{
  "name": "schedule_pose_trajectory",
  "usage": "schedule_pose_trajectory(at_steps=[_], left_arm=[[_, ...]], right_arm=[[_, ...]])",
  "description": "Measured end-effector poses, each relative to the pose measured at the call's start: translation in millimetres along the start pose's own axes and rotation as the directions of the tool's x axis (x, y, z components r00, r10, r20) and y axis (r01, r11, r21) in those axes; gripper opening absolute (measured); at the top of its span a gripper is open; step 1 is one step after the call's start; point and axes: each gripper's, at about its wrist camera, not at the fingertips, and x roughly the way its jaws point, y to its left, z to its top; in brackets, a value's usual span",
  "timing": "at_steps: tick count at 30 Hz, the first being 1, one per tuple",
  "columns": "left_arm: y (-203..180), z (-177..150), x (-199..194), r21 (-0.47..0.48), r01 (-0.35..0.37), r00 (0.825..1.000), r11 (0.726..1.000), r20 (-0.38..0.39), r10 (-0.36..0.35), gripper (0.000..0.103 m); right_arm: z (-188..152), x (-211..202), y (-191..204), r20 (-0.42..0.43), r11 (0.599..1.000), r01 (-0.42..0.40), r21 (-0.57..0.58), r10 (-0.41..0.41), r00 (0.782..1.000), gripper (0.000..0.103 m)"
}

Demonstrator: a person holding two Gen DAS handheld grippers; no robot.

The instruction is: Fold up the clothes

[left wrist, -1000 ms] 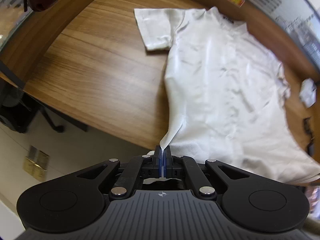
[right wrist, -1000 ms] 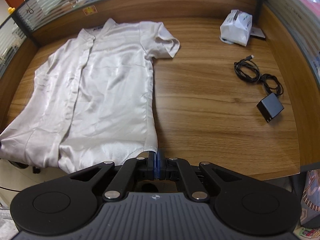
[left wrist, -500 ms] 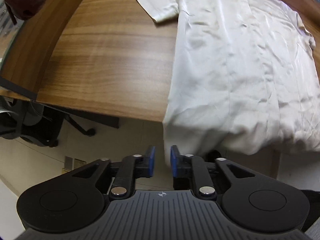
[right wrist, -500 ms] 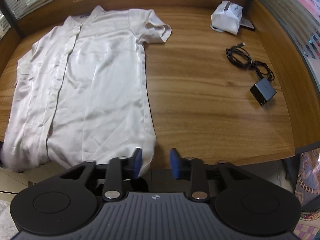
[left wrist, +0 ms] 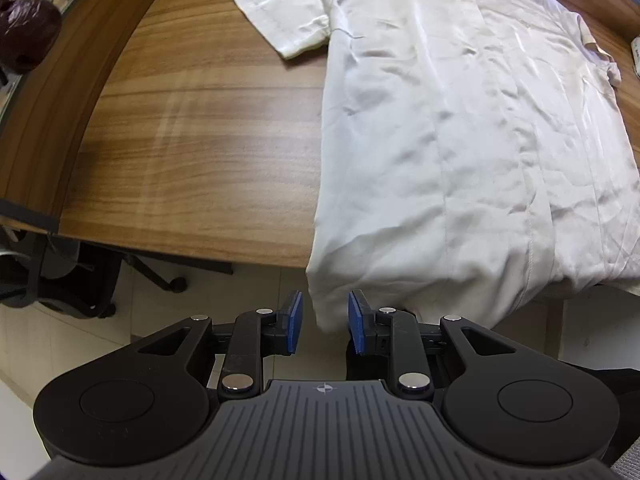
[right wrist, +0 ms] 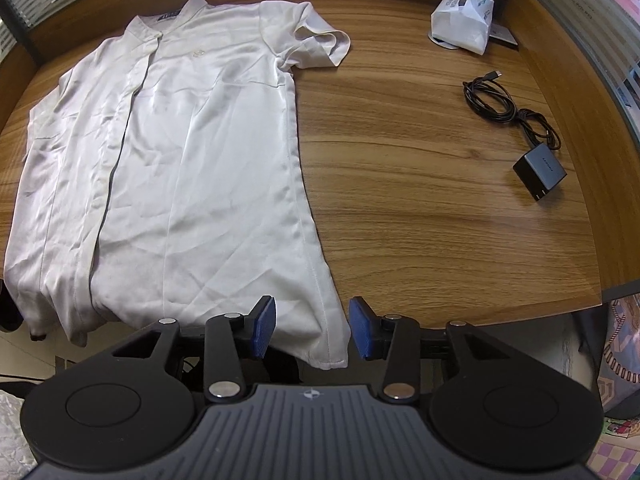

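While the shirt (right wrist: 192, 160) is seen in both views, only the right wrist view takes in a white packet (right wrist: 464, 20), a coiled cable (right wrist: 504, 104) and a black charger (right wrist: 540, 172) on the bare part of the table (right wrist: 420, 184); a dark bag (left wrist: 24, 36) and a chair base (left wrist: 152, 276) are caught only from the left. Nothing is laid over the shirt. It is spread flat (button side up), its length running away from the grippers, collar at the far end, hem draped over the near edge. The left gripper (left wrist: 324, 326) and right gripper (right wrist: 312, 328) are held wide apart, a hem corner hanging loose between each pair of pads.
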Motion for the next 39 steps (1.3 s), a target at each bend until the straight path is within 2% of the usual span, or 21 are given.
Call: schedule_pose_trajectory(at_steps=[7,12,25,39], left_arm=[[-4,8,5,0.022,0.002,1.000,1.000,0.005,-0.002,0.032],[-5,14,9,0.028,0.003,1.000,1.000,0.009,-0.003,0.034],[0,33,32,0.053,0.004,0.999,0.999,0.031,-0.005,0.037],[14,63,61,0.101,0.017,0.998,0.995,0.065,-0.024,0.037]], right_arm=[[4,4,1,-0.005,1.000,-0.001,-0.007,0.001,1.000,0.050],[9,8,-4,-0.008,1.000,-0.008,-0.028,0.008,1.000,0.057],[23,30,-2,-0.008,0.999,-0.017,-0.043,0.017,1.000,0.057],[38,57,-1,0.010,1.000,0.008,0.008,-0.008,1.000,0.057]])
